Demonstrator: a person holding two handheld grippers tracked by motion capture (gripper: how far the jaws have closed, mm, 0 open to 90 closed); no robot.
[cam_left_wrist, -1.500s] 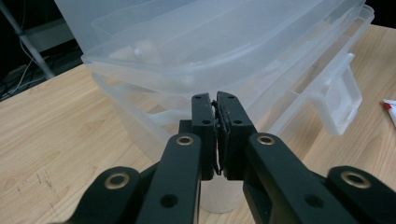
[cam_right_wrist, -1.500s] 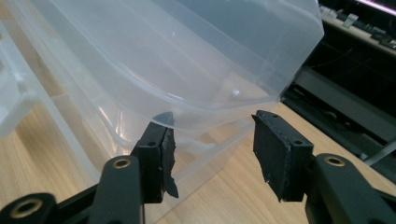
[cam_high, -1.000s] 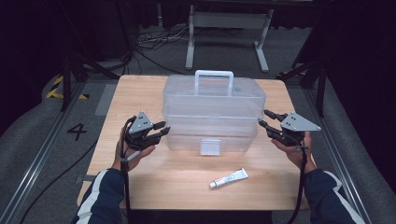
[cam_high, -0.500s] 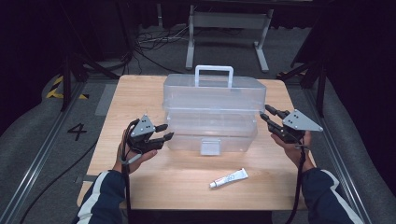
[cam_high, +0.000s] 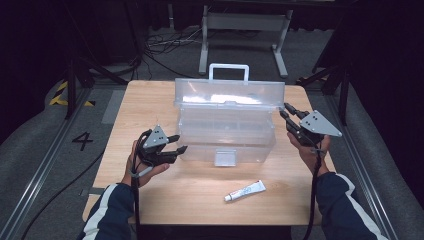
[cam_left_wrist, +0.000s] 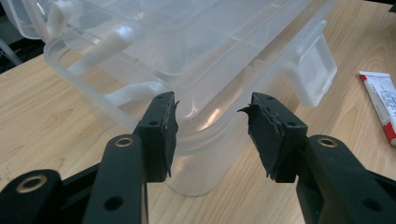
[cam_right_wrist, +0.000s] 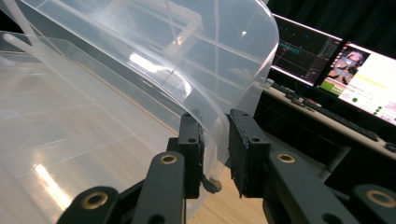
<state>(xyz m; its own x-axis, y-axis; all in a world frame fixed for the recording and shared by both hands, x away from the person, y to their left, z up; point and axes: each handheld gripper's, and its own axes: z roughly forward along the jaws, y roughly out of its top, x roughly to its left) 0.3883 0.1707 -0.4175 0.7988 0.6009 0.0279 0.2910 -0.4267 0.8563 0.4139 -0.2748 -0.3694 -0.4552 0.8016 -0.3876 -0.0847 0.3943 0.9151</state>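
Observation:
A clear plastic toolbox (cam_high: 225, 132) with a white handle (cam_high: 229, 67) stands mid-table, its front latch (cam_high: 225, 157) hanging loose. Its lid (cam_high: 230, 92) sits slightly ajar over the body. My left gripper (cam_high: 181, 142) is open at the box's front left corner (cam_left_wrist: 205, 154); its jaws have just been opening, and nothing is between them (cam_left_wrist: 210, 116). My right gripper (cam_high: 285, 110) is at the lid's right end; its jaws have just been closing, and they pinch the lid's curved corner (cam_right_wrist: 219, 100) between the pads (cam_right_wrist: 215, 121).
A small white tube (cam_high: 245, 190) lies on the wooden table (cam_high: 150, 100) in front of the box, toward the right; it also lies past the latch (cam_left_wrist: 317, 70) as the tube (cam_left_wrist: 380, 102). Monitors (cam_right_wrist: 355, 74) glow beyond the table. Dark floor, cables and a metal stand surround it.
The left jaws have spread wider at the box's front left corner. The right jaws have drawn together around the lid's right corner. Both hands have barely shifted.

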